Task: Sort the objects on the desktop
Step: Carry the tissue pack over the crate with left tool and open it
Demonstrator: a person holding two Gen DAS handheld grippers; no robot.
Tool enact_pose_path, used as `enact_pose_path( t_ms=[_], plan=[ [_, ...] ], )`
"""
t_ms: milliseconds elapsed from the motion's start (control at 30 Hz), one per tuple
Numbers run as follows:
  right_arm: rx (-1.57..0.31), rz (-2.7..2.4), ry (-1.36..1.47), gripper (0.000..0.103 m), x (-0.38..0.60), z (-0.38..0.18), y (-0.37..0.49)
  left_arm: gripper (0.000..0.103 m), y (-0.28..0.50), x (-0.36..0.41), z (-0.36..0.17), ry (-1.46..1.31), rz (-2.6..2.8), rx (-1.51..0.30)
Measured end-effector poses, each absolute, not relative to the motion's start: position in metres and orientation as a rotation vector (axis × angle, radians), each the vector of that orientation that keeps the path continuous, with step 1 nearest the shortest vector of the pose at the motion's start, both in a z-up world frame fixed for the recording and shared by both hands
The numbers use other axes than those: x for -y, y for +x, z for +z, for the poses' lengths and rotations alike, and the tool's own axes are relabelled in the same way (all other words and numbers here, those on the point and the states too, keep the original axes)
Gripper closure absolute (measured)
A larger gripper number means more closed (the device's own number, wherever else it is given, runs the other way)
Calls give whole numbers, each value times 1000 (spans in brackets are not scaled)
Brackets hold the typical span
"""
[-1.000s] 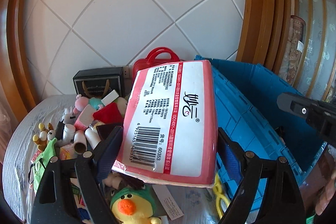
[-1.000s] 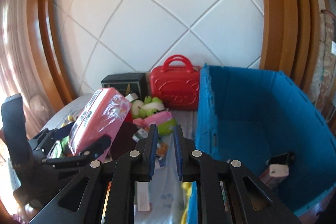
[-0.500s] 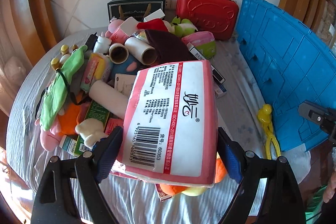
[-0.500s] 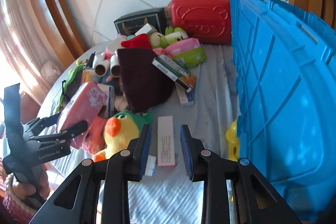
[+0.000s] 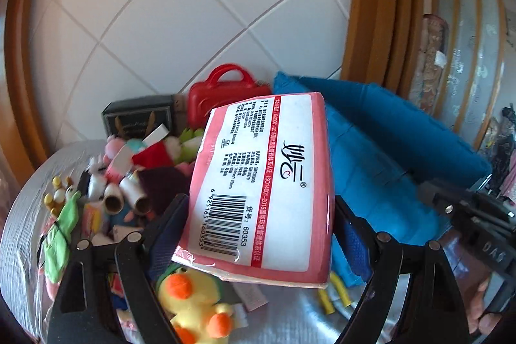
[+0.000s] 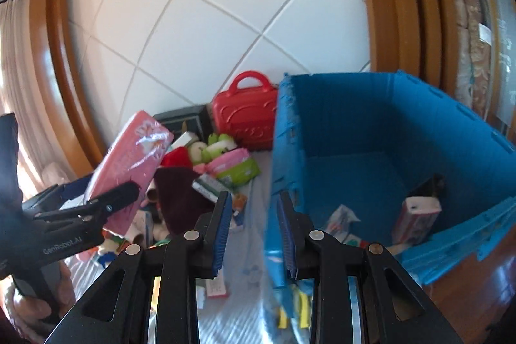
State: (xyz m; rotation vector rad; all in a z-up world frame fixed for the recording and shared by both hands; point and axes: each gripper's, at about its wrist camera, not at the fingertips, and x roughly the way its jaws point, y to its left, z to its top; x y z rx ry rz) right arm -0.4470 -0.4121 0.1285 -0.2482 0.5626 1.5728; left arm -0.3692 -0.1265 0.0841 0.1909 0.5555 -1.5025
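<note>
The left gripper [image 5: 258, 234] has its fingers [image 5: 167, 224] spread wide and clamped on a pink tissue pack [image 5: 267, 182], one pad on each long side, the barcode label facing the camera. The pack is held in the air above the worktop [image 5: 22, 215], tilted up toward the blue crate [image 5: 387, 157]. Below it lie a yellow duck toy [image 5: 193, 302], a green plush [image 5: 61, 234], cardboard tubes [image 5: 125, 199] and a dark red cloth [image 5: 164, 186]; a red toy case [image 5: 225, 95] and a black box [image 5: 138, 118] stand against the tiled wall [image 5: 161, 5]. The right gripper [image 6: 253, 231] has its fingers [image 6: 222, 228] close together with nothing between them, over the worktop just beside the crate's near wall [image 6: 283, 157]. Inside the crate a small carton [image 6: 416, 218] leans by the far side.
</note>
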Motion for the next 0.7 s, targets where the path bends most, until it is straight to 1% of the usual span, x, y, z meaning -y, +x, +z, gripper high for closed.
enact_pose_path(
  t_ms=[133, 267, 433, 533, 633, 700],
  plan=[
    [-565, 1483, -208, 73, 425, 133, -391, 17, -433, 160, 134, 175, -1596, -510],
    [-582, 1408, -184, 72, 432, 131, -333, 17, -503, 198, 157, 214, -1660, -511],
    [-595, 1334, -174, 71, 438, 129, -266, 17, -567, 239, 151, 300, -1684, -571],
    [-604, 1304, -176, 67, 437, 128, -234, 15, -591, 258, 143, 353, -1674, -598],
    [-621, 1298, -178, 66, 433, 124, -211, 13, -610, 271, 134, 408, -1642, -621],
    [-631, 1301, -182, 62, 432, 121, -200, 13, -617, 278, 128, 438, -1620, -629]
  ],
)
